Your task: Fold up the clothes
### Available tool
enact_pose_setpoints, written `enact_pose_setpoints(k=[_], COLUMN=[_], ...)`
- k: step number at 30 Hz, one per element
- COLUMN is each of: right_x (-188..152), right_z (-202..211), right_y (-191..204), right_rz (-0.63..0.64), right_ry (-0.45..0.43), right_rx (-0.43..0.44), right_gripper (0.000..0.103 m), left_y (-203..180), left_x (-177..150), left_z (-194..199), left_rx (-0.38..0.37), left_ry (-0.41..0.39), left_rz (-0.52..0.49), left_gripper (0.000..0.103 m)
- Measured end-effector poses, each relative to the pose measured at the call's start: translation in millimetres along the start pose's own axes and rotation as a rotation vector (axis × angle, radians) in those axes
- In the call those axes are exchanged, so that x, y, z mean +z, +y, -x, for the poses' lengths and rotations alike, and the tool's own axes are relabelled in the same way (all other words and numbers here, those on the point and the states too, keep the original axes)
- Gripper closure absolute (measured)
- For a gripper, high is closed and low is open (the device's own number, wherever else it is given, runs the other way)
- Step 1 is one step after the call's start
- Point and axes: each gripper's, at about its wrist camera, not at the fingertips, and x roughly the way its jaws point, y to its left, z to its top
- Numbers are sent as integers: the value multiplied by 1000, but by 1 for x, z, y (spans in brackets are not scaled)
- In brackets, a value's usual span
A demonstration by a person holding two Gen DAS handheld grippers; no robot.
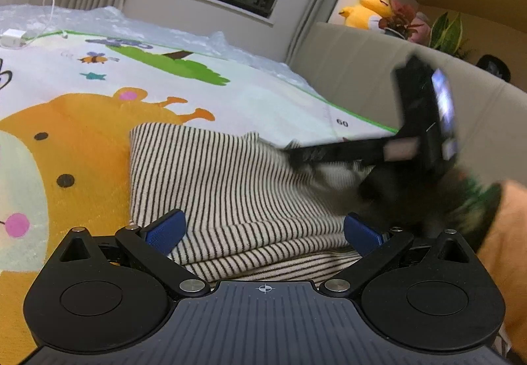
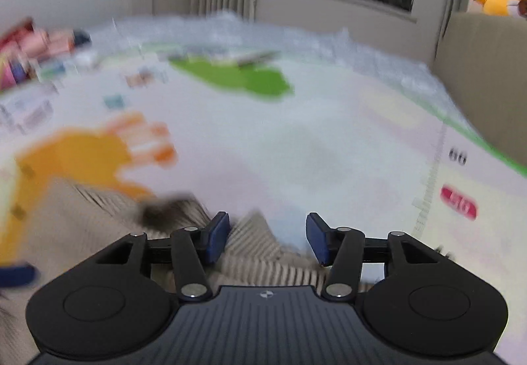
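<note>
A cream garment with thin dark stripes (image 1: 230,187) lies folded in layers on a cartoon play mat (image 1: 82,141). My left gripper (image 1: 263,233) hovers just over its near edge, open, with nothing between the blue pads. The right gripper (image 1: 425,121) shows as a blurred black body at the right, its fingers (image 1: 306,155) reaching to the garment's far right corner. In the right wrist view, which is motion-blurred, my right gripper (image 2: 266,239) stands open above a raised corner of the striped garment (image 2: 257,253). An orange sleeve (image 1: 504,233) sits behind it.
A beige sofa (image 1: 355,75) borders the mat on the right, with a yellow plush toy (image 1: 365,7) and plants (image 1: 444,30) behind it. A white charger with its cable (image 1: 13,35) and bubble wrap (image 1: 184,32) lie at the mat's far edge. Colourful items (image 2: 26,52) sit far left.
</note>
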Motion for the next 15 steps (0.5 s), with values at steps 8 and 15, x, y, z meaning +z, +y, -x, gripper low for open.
enact_pose_setpoints(k=[8, 15], right_x=[-38, -71], right_z=[90, 168], right_y=[0, 0], right_rz=[-68, -128], right_ry=[-72, -134], right_rx=[115, 216], right_gripper=[91, 92], left_y=[19, 27], left_x=[10, 39], left_z=[32, 85], left_rx=[-62, -41], left_ry=[-65, -179], left_rz=[137, 188], left_gripper=[0, 0])
